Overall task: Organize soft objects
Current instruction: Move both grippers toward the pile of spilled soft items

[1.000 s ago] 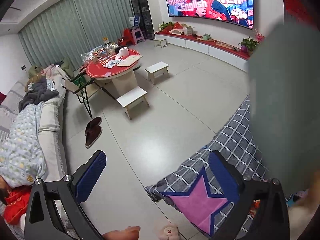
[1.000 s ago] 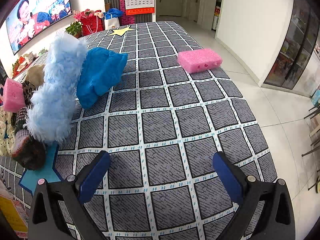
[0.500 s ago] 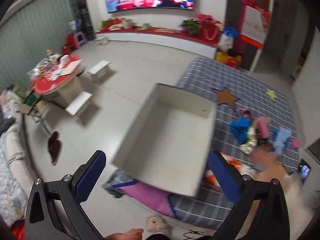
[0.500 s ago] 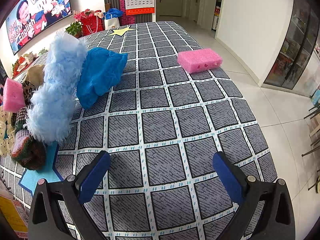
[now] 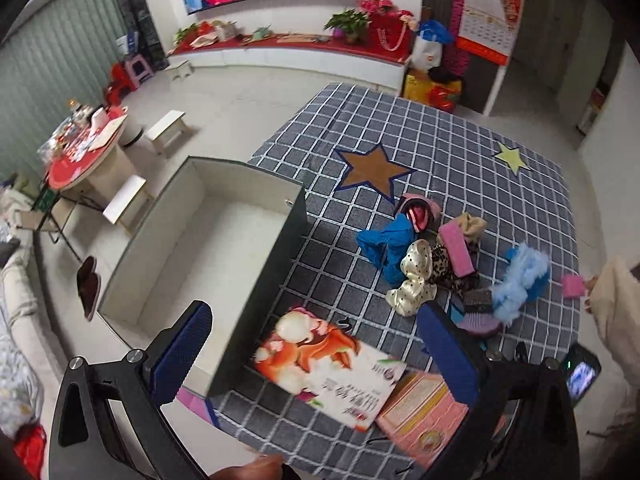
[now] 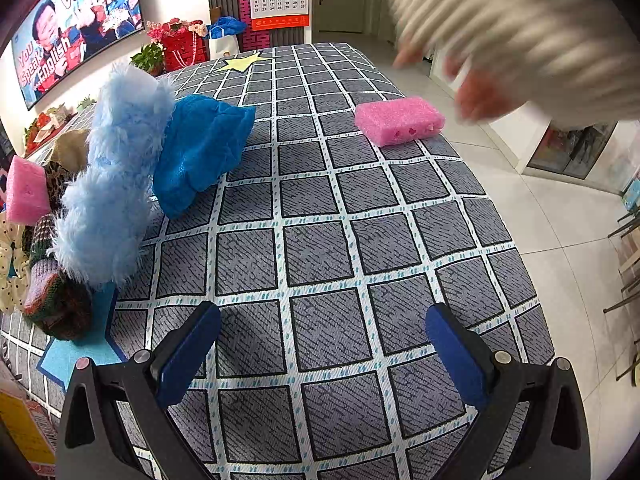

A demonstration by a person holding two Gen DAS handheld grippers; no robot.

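A pile of soft things lies on the checked table cloth [image 5: 460,168]: a fluffy light-blue piece [image 6: 116,176], a blue cloth [image 6: 200,148], a pink sponge [image 5: 456,248], a dotted cream scrunchie [image 5: 412,280] and knitted pieces. A second pink sponge [image 6: 400,120] lies apart at the far right edge. An empty grey box [image 5: 200,248] stands at the table's left edge. My left gripper [image 5: 316,356] is open, high above box and booklets. My right gripper [image 6: 324,348] is open and empty, low over bare cloth.
Two booklets [image 5: 332,364] lie at the near edge beside the box. A blurred hand in a cream sleeve [image 6: 500,40] hovers over the far pink sponge. A phone [image 5: 582,372] lies at the near right. Floor, stools and a red round table [image 5: 84,148] are to the left.
The left gripper has swung from the room toward the table, bringing box and pile into view. A hand has come in over the far sponge. The right gripper has not moved.
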